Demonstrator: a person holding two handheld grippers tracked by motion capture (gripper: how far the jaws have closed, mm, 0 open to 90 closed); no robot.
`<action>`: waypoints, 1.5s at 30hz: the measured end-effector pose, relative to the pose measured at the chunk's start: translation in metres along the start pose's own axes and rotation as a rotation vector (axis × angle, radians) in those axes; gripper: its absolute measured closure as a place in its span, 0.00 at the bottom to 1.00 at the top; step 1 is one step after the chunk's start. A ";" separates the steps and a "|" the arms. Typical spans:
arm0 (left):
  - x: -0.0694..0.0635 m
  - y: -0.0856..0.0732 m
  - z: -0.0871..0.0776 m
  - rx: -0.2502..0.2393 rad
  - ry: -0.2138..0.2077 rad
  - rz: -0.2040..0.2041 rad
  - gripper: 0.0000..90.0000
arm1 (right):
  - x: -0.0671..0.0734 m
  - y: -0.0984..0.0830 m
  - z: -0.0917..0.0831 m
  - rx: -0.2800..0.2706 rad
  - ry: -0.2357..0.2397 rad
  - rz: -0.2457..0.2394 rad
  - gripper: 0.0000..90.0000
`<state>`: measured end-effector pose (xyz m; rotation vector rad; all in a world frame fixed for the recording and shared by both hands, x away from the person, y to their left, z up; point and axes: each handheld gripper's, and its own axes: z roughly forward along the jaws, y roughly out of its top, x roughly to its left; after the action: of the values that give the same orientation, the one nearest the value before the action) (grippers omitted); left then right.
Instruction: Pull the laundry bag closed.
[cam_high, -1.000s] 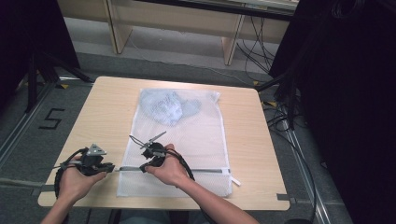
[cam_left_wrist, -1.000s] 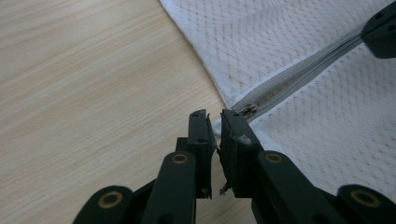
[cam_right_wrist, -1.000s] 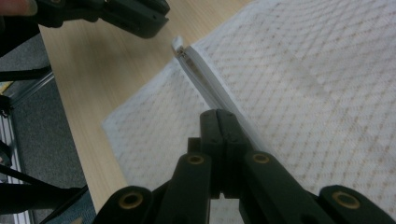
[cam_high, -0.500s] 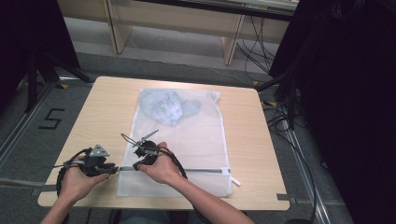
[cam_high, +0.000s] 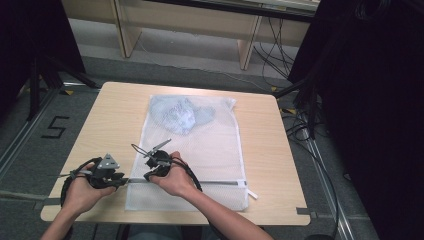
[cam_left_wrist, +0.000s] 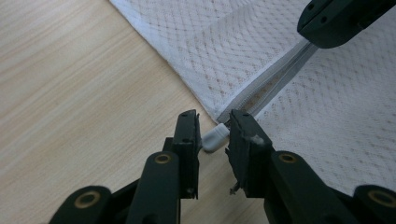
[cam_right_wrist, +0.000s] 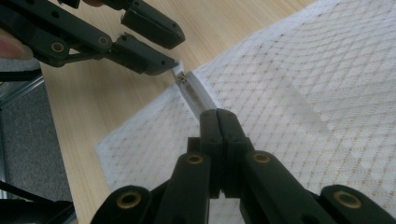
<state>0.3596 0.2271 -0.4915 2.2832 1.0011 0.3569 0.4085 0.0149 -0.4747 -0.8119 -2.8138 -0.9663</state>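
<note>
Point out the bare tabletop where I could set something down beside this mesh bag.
Free: the strip of table left of the mesh bag, and the strip along its right edge. Crowded: the near left corner, where the left hand-held gripper and right hand-held gripper meet at the zipper.

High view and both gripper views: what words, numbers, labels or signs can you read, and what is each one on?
"5": a large black numeral on the grey floor, left of the table.
Mesh laundry bag: no print or label readable in any view.
White tab at the zipper end: blank as far as it shows.
Left tool and right tool: no readable markings.
</note>
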 end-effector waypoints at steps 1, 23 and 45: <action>0.000 0.000 0.000 0.001 -0.008 0.010 0.79 | 0.001 0.000 0.000 0.002 0.007 0.015 1.00; 0.004 0.001 0.012 0.072 -0.093 0.137 0.78 | 0.003 0.004 0.015 0.026 0.007 0.010 0.99; 0.005 0.014 -0.001 0.065 -0.143 0.110 0.99 | 0.004 -0.003 0.030 0.061 -0.005 0.015 1.00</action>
<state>0.3707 0.2239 -0.4815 2.3911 0.8287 0.2059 0.4067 0.0326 -0.4989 -0.8282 -2.8219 -0.8734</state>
